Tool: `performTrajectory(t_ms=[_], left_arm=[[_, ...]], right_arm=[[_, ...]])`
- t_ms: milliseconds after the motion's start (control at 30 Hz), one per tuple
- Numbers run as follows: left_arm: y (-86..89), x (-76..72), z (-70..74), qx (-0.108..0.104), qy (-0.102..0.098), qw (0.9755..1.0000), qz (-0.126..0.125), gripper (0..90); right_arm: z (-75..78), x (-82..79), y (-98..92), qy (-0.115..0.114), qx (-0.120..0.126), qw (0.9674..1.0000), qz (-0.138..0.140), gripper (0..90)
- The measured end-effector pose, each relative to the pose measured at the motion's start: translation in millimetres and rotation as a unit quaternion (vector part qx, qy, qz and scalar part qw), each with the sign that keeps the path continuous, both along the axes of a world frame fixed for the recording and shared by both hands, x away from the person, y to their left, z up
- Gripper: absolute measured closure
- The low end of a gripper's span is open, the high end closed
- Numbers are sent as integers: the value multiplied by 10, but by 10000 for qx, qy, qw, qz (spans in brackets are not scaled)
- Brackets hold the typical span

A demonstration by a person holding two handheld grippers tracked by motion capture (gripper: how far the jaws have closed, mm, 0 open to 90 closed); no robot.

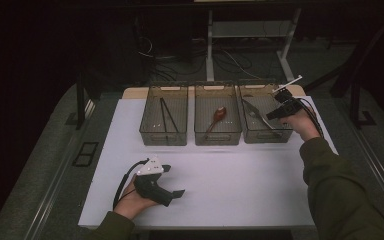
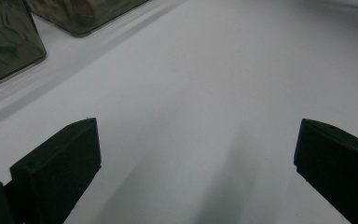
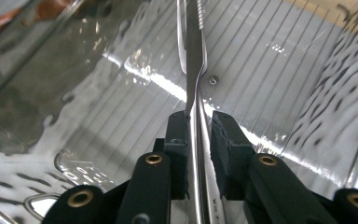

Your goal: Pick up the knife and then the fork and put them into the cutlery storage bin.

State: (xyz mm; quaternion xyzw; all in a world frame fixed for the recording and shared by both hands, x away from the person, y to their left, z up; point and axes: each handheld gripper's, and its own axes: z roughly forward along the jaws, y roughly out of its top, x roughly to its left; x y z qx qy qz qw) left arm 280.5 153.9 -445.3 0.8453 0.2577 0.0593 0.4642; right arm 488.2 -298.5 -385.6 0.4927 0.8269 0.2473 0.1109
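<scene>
A metal table knife point(image 3: 195, 56) lies slanted inside the right clear bin point(image 1: 267, 136), its blade toward the bin floor. My right gripper point(image 3: 199, 126) reaches into that bin from the right, and the knife handle runs between its two black pads. A thin gap shows beside the handle, so the pads do not press on it. In the high view the right gripper point(image 1: 271, 115) hangs over the bin's right half, above the knife point(image 1: 254, 112). My left gripper point(image 1: 174, 181) rests on the white table near the front left. Its jaws stand wide open with nothing between them point(image 2: 196, 154).
Three clear bins stand in a row at the back of the white table point(image 1: 230, 175). The middle bin point(image 1: 217, 136) holds a reddish-brown spoon point(image 1: 218, 116). The left bin point(image 1: 163, 138) holds thin black sticks point(image 1: 166, 117). Dark floor and cables lie beyond the table.
</scene>
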Motion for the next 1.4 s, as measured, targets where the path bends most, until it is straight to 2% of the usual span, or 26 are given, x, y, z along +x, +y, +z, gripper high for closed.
performTrajectory(t_ms=[133,300,367,533,700,800,1000,1167,1300,1400], left_arm=[[5,3,3,-14,0,10000,10,0],[26,18,8,-34,-4,10000,21,0],[31,22,10,-41,8,10000,30,0],[29,37,12,-64,5,10000,43,0],[37,48,22,-105,13,9999,63,0],[38,59,16,-110,32,9999,82,0],[32,49,22,-113,-12,9999,85,0],[33,39,30,-116,-49,9999,78,0],[34,29,32,-131,-35,9999,72,0],[32,22,33,-132,-46,9999,50,0]], right_arm=[[24,-8,-23,-32,148,9999,-43,631],[56,-24,-82,-140,497,9985,-161,486],[79,-38,-103,-238,584,9979,-172,439],[142,-133,-121,-571,820,9949,-138,388],[153,-256,-131,-851,990,9914,35,326],[155,-359,-145,-960,1182,9882,173,297],[119,-587,-161,-1291,1612,9776,398,218],[83,-813,-85,-1473,1639,9736,598,184],[50,-1008,-32,-1628,1717,9687,753,184],[24,-1149,8,-1690,1726,9667,849,181]])
